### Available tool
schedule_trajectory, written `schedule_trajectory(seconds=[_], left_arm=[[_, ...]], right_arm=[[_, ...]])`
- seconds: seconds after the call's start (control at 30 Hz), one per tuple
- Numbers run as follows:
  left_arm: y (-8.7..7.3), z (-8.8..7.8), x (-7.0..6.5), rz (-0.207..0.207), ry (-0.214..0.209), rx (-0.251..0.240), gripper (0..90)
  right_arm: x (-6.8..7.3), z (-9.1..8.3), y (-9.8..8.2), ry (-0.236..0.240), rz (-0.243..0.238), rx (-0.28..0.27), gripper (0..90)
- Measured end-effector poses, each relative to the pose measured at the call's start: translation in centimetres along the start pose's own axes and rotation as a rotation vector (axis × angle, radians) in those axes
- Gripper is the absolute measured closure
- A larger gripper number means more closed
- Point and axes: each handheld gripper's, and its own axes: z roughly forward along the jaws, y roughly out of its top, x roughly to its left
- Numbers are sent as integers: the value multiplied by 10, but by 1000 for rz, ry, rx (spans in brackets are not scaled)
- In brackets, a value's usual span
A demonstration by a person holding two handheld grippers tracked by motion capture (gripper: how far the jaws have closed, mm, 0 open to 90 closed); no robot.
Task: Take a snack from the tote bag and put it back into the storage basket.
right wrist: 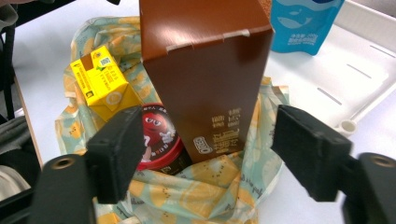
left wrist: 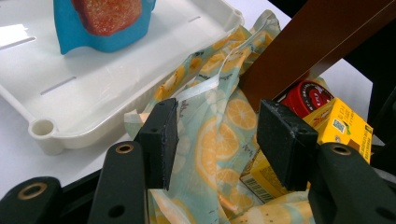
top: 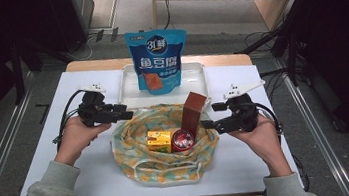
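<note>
A cloth bag (top: 166, 167) printed with orange slices lies open at the middle of the white table. A tall brown box (top: 193, 112) leans in it beside a yellow carton (top: 159, 141) and a round red tin (top: 183, 139). My left gripper (top: 126, 115) is at the bag's left rim; in the left gripper view its jaws (left wrist: 217, 126) stand apart with loose bag cloth (left wrist: 210, 149) between them. My right gripper (top: 210, 116) is at the bag's right rim. Its jaws (right wrist: 208, 140) stand open on either side of the brown box (right wrist: 205, 70), with gaps on both sides.
A white tray (top: 196, 83) sits behind the bag, and a blue snack pouch (top: 158, 62) stands upright in it. The tray's corner (left wrist: 44, 128) is close to my left gripper. Bare white table lies left, right and in front of the bag.
</note>
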Motion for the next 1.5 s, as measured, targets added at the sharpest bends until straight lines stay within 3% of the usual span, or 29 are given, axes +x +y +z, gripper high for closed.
schedule_trajectory(seconds=[0.3, 0.7, 1.0, 1.23, 1.5], left_arm=[[-2, -3, 4, -15, -10, -10, 451], [-5, -3, 8, -25, -1, -9, 408], [-7, -3, 10, -26, 0, -2, 405], [-7, -2, 12, -32, -6, 0, 404], [-7, -3, 12, -33, -5, -2, 404]], right_arm=[[2, 3, 17, -10, -8, 0, 190], [4, 20, 31, -9, -28, 22, 184], [5, 29, 38, -14, -41, 18, 238], [3, 30, 38, -18, -37, 21, 337], [2, 30, 40, -31, -38, 23, 368]])
